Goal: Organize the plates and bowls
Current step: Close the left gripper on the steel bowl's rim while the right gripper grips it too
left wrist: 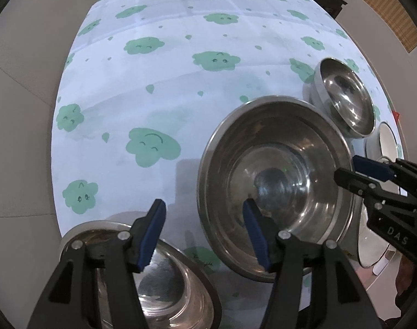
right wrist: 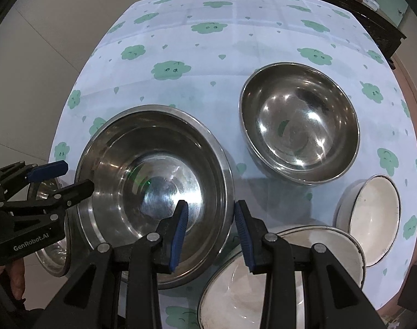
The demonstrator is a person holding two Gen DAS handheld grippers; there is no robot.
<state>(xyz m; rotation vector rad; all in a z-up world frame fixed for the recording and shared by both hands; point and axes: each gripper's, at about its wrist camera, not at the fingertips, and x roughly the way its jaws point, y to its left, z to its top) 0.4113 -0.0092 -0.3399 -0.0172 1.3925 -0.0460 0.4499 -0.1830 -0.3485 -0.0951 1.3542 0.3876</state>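
A large steel bowl (left wrist: 277, 181) (right wrist: 153, 189) stands on the clouded tablecloth between both grippers. My left gripper (left wrist: 205, 235) is open, its right finger over the bowl's near rim, its left finger over a smaller steel bowl (left wrist: 153, 279) at the near edge. My right gripper (right wrist: 209, 233) is open with the large bowl's right rim between its fingers; it shows from the side in the left wrist view (left wrist: 353, 171). A medium steel bowl (right wrist: 298, 126) (left wrist: 345, 98) stands behind. Two white enamel bowls (right wrist: 372, 219) (right wrist: 252, 285) sit at the right.
The round table's tablecloth (left wrist: 181, 82) is pale blue with green clouds. The table edge curves close on the left and near sides, with grey floor (left wrist: 19, 137) beyond. Dark wooden furniture (right wrist: 359, 5) stands behind the table.
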